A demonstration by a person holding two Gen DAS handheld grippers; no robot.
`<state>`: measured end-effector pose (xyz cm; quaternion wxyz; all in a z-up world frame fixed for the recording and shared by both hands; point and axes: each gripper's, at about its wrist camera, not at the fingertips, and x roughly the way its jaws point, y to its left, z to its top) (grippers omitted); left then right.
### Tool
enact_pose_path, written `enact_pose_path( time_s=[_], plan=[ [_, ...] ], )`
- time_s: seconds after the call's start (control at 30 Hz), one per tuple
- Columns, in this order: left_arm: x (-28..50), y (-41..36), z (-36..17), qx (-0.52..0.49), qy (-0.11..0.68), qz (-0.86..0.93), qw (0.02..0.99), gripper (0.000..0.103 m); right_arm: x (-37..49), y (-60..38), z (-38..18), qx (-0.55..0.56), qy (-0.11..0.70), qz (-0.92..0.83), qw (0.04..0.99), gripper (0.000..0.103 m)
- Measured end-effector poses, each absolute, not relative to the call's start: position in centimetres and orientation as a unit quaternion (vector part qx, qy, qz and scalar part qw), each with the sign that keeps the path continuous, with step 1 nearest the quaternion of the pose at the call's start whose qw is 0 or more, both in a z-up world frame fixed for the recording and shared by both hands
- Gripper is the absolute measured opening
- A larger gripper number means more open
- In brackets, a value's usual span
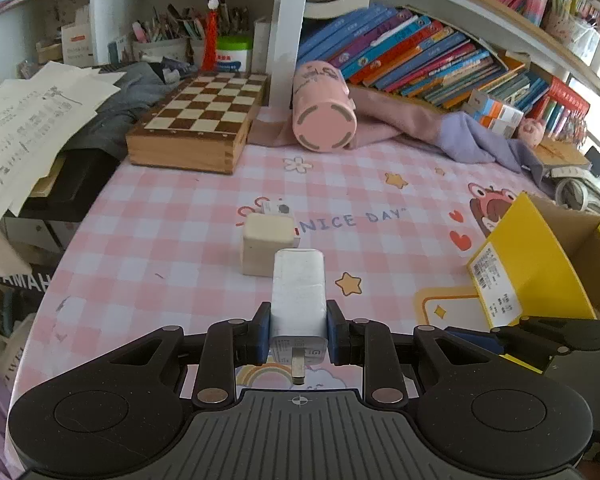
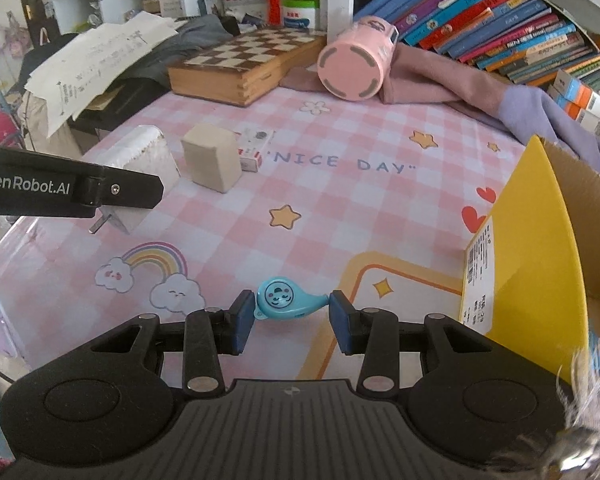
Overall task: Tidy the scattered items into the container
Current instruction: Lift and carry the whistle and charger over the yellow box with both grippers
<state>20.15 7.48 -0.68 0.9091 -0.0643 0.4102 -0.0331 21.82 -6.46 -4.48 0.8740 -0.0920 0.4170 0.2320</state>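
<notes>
Pink checked tablecloth (image 1: 172,216) below crowded bookshelves (image 1: 440,60); left gripper (image 1: 298,330) clamps a white charger (image 1: 299,288), right gripper (image 2: 292,320) pinches a blue whistle (image 2: 286,298).

Counter cover (image 1: 172,240): pink-and-white check, printed with yellow stars, red hearts, a rainbow with white clouds, grey-blue lettering. Charger (image 1: 298,292) in left tool (image 1: 298,330): white, metal prongs grey. Tool pads blue, bodies black. Cube (image 1: 266,246): plain cream-beige. Whistle (image 2: 286,300) between right tool (image 2: 292,318) pads: light blue, darker blue face print. Box (image 1: 540,256): yellow outside, brown cardboard inside, white label. Cup (image 1: 324,120): pink, grey arc marks on base. Chessboard (image 1: 204,112): brown and cream squares.
</notes>
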Motion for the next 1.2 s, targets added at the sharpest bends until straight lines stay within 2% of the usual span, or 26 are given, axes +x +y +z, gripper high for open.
enact_pose_path(
  time_s=[1.2],
  plan=[
    [6.1, 8.4, 5.2, -0.108, 0.336, -0.066, 0.933, 0.025, 9.0, -9.8, 2.3, -0.072, 0.338, 0.207, 0.915, 0.038]
  ],
)
